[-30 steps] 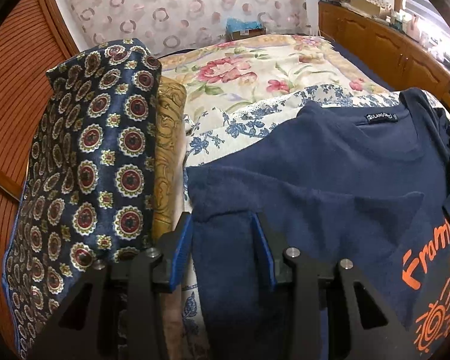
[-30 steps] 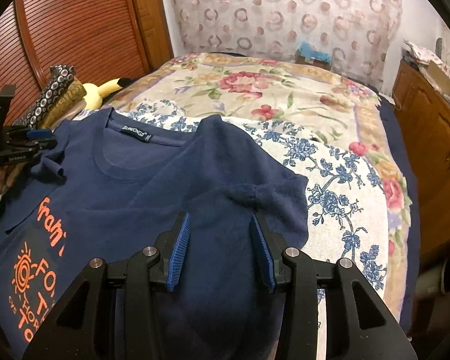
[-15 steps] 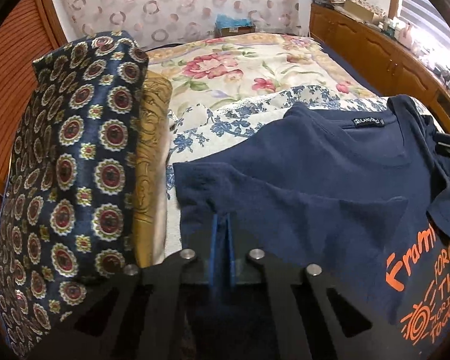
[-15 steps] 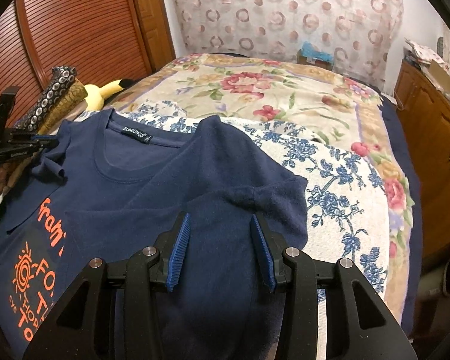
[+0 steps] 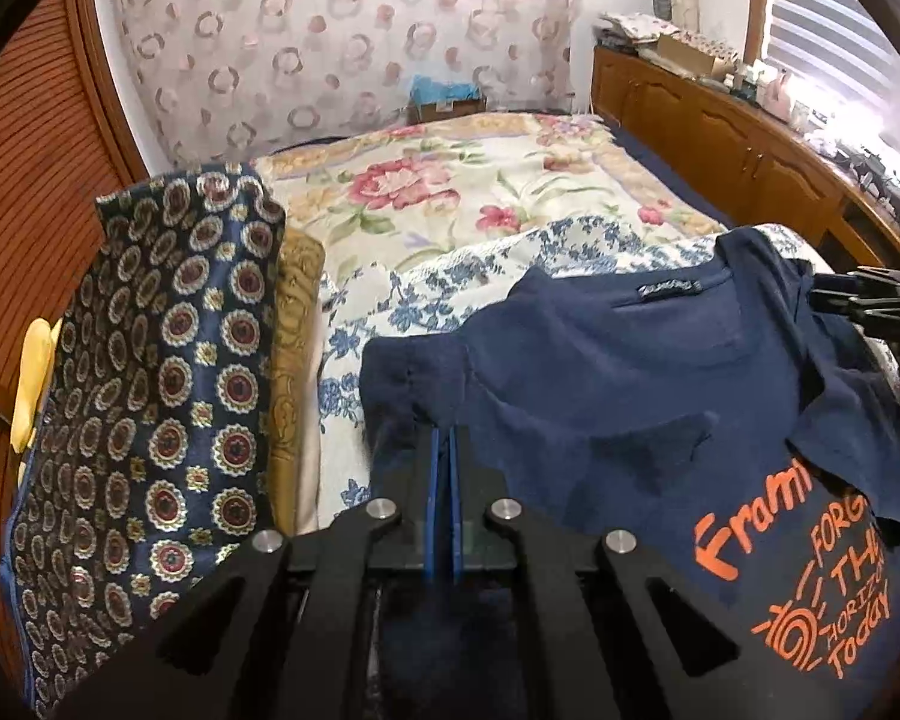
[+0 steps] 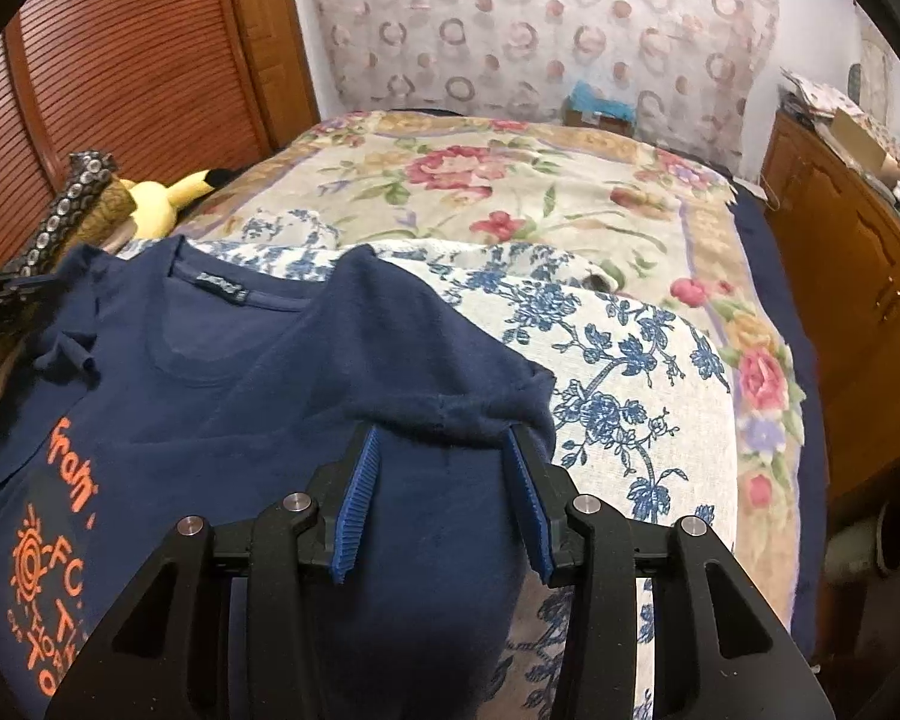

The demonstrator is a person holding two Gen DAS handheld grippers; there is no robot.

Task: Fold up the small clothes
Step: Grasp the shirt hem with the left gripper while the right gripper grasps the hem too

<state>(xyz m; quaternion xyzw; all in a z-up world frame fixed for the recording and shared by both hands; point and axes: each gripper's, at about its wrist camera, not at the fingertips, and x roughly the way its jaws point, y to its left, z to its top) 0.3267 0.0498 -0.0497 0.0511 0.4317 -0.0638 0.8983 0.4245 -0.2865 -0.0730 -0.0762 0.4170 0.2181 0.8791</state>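
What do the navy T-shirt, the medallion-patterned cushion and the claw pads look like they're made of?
Navy T-shirt: soft matte knit, probably cotton jersey; it drapes and creases, with an orange print that looks screen-printed. Medallion-patterned cushion: woven brocade-like fabric, its gold motifs slightly shiny. Right claw pads: blue, finely ribbed, likely rubber or soft plastic, on matte black plastic-looking arms.

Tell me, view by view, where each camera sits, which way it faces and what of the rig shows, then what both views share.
Left wrist view: sits on the left tongs, looks forward and down across the bed toward the curtain; its own blue pads are shut on the navy T-shirt sleeve; the right tongs show at the right edge.
Right wrist view: sits on the right tongs, same heading; pads open astride the other sleeve; the left tongs show at the left edge.
Shared: the T-shirt, the floral bedspread, the patterned cushion and the curtain.
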